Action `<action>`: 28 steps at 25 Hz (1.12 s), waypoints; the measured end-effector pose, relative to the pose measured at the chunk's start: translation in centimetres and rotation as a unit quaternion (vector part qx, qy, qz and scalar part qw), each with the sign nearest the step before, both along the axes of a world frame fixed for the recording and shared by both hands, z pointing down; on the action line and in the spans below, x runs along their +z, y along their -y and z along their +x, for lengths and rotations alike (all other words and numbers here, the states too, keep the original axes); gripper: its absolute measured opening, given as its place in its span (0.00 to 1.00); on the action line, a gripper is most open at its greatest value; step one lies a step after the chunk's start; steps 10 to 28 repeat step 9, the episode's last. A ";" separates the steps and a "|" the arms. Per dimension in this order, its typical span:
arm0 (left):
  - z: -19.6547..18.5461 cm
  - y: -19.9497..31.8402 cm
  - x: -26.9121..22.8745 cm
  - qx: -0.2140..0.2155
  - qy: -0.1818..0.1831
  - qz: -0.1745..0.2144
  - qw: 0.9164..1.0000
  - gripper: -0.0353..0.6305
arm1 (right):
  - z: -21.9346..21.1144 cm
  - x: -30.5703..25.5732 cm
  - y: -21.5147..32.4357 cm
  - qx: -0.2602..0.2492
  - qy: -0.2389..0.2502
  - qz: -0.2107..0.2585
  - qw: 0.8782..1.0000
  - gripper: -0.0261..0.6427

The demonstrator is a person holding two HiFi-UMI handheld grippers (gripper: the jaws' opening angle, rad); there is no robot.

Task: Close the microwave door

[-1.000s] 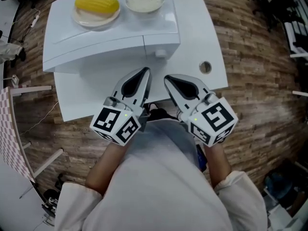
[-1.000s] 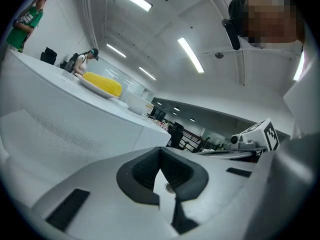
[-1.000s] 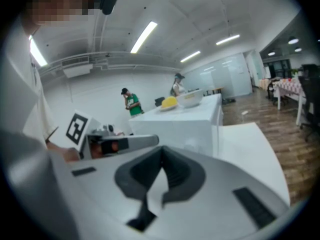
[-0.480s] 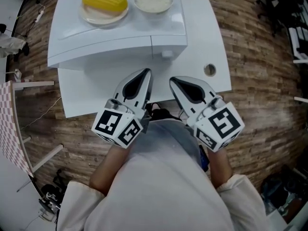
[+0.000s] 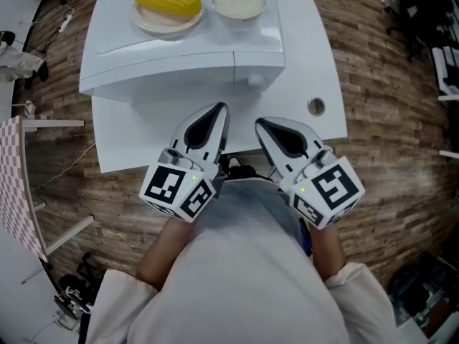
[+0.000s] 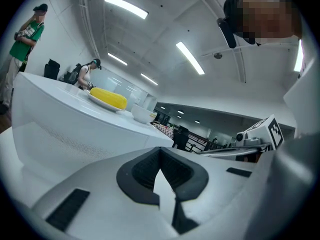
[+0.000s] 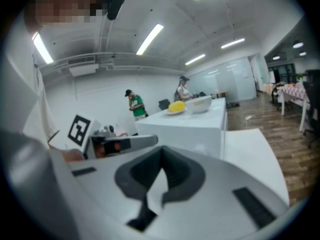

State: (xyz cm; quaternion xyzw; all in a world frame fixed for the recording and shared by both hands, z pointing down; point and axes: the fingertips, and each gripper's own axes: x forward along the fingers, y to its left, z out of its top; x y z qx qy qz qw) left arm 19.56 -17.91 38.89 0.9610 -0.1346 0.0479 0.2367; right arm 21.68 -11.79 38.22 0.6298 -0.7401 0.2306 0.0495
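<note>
The white microwave [image 5: 179, 49] stands on a white table [image 5: 315, 56]. From above its front runs in one line, with no door leaf swung out and a knob [image 5: 256, 79] at the right. My left gripper [image 5: 216, 111] and right gripper [image 5: 261, 123] are held side by side close to my body, over the table's near edge. Both point at the microwave without touching it. Each is shut with nothing between the jaws. In the left gripper view the microwave [image 6: 65, 129] rises at the left beyond the left gripper [image 6: 160, 150]. The right gripper view shows the microwave [image 7: 185, 126] ahead of the right gripper [image 7: 161, 149].
A plate with a yellow corn cob [image 5: 168, 4] and a bowl of rice [image 5: 239, 1] sit on top of the microwave. The table has a round cable hole [image 5: 315, 106]. A checkered panel [image 5: 14, 185] stands at the left. People [image 7: 135, 104] stand far behind.
The head view has drifted, so the microwave and table sit slightly further right and higher in the picture. Both grippers stay shut in nearly the same place before my body.
</note>
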 end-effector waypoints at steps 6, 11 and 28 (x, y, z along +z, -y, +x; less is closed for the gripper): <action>-0.4 -0.6 0.0 0.008 -0.005 0.002 1.000 0.08 | -0.5 0.1 -0.4 -0.008 -0.008 -0.006 1.000 0.07; -0.9 -0.4 0.0 0.004 0.001 0.011 1.000 0.08 | -1.1 0.0 -0.3 -0.018 -0.025 -0.007 1.000 0.07; -0.9 -0.4 0.0 0.004 0.001 0.011 1.000 0.08 | -1.1 0.0 -0.3 -0.018 -0.025 -0.007 1.000 0.07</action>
